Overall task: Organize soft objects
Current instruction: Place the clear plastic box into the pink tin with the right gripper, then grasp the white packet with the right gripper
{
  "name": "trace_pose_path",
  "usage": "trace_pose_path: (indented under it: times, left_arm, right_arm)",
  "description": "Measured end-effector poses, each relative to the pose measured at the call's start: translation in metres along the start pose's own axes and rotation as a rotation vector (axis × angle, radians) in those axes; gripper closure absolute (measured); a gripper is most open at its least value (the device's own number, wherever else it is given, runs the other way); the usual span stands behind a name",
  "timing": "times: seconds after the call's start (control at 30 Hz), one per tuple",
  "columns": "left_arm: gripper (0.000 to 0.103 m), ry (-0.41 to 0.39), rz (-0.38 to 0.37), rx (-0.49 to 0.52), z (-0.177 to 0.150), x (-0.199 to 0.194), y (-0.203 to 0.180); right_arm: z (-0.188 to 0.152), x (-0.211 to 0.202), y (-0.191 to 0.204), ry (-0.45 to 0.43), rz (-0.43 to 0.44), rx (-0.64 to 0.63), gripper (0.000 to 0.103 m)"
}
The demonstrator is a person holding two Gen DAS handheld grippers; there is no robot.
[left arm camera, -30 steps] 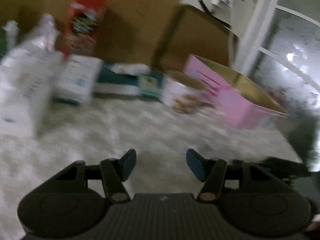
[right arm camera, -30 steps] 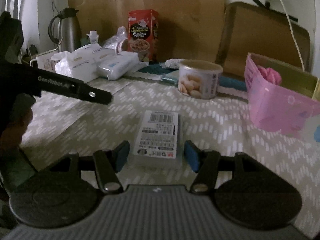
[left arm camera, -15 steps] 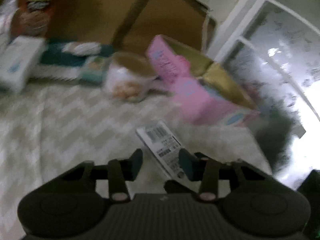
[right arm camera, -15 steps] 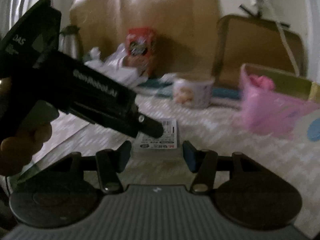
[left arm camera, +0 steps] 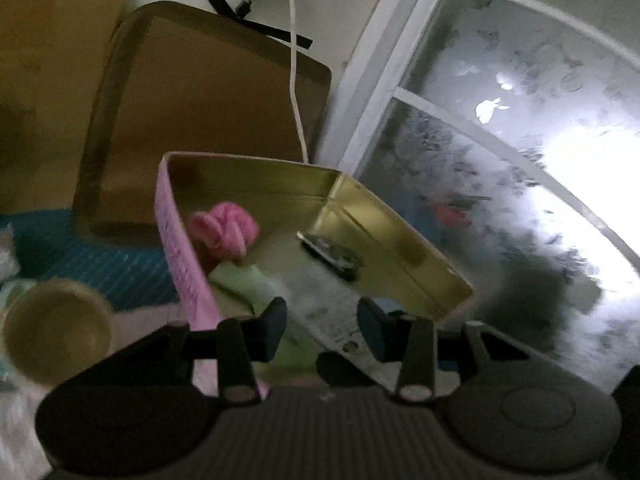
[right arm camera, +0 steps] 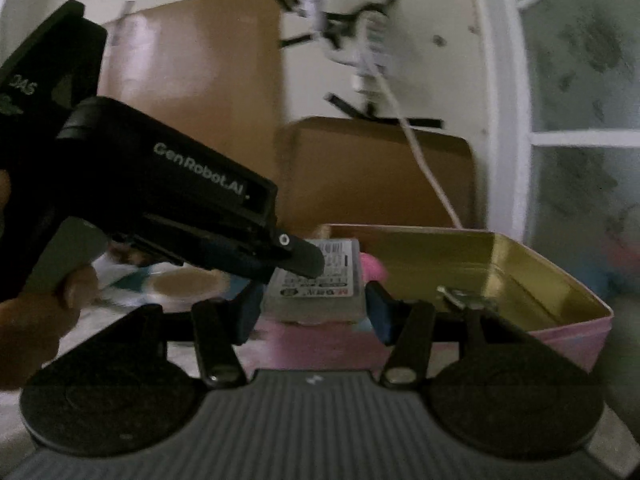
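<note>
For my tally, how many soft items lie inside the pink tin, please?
2: a pink fluffy ball at the back, a green pack in front of it; the held white packet may hide more.

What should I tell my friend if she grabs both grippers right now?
Left gripper: closed on the white packet, tilted over the open pink box; its jaws have just been opening a little.
Right gripper: packet's near end sits between its pads; contact unclear.
Done: pink fluffy ball and green pack lie in the box.
Left: probably drop the packet in, then look for more soft things.
</note>
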State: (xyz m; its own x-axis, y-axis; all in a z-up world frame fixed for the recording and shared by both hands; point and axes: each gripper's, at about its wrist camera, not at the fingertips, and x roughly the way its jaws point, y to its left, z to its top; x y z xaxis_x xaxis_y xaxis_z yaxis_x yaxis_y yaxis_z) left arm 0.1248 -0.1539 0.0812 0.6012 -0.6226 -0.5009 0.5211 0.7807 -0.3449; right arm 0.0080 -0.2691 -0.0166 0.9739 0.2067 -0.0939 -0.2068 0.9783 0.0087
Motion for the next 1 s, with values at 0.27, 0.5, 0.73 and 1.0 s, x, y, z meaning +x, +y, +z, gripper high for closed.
trace_pose_path:
  times: [0.27,0.5,0.73,1.0]
  left_arm:
    - [0.057,-0.020,0.076,0.022,-0.005,-0.002,0.003]
    - [0.056,-0.078,0.114,0.041,-0.037,-0.063,0.028]
    - [0.056,-0.121,0.311,-0.018,-0.101,-0.152,0.089]
    - [0.056,-0.184,0.615,-0.180,-0.157,-0.236,0.172]
  right_arm:
    - [-0.005,0.061,-0.049,0.087,-0.237,0.049,0.043]
    - [-0.007,0.036,-0.048,0.045,-0.206,0.152,0.044]
    - [0.008,0.013,0.009,-0.030,-0.050,0.090,0.045]
    - [0.021,0.044,0.132,0.147,0.423,-0.008,0.045]
